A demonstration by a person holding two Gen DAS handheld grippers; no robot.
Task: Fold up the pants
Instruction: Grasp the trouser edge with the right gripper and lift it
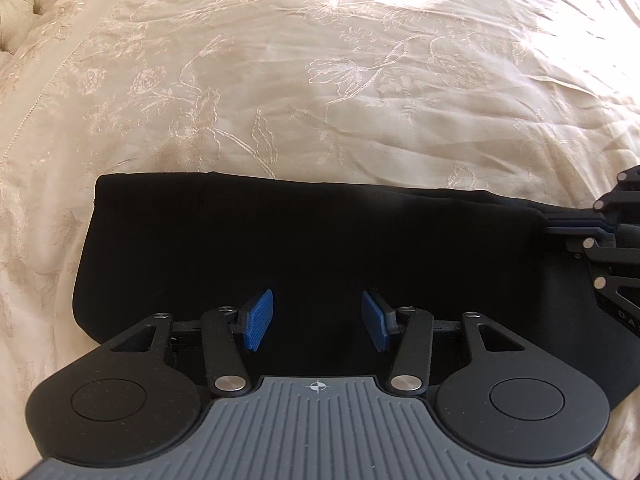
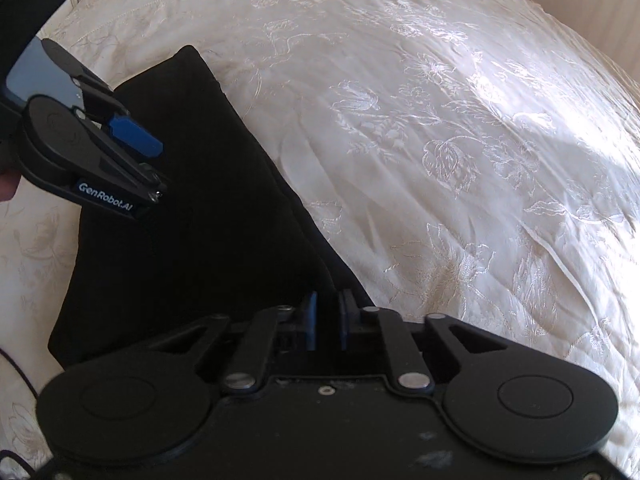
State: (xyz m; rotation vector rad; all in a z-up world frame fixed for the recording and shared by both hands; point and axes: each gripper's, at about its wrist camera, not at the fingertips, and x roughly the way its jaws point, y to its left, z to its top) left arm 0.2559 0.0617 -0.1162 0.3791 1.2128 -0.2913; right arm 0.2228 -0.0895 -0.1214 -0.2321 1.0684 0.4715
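A pair of black, soft fabric pants point(image 1: 304, 240) lies already doubled into a flat, layered oblong on a cream bedspread embroidered with flowers point(image 1: 320, 92). It sits toward the near edge of the bed, with wide bare spread beyond it.

The cloth looks light, limp and matte rather than slippery. It would probably sag and slide apart if lifted by one layer, so a good hold is likely at an end or corner, pinching all layers together.

The left gripper point(image 1: 317, 320), black with blue pads, hangs over the middle of the pants, its jaws parted and holding nothing.

The right gripper point(image 2: 327, 322) is at the end of the oblong, jaws drawn nearly together. Black cloth shows between the pads, so it seems to pinch the edge there.
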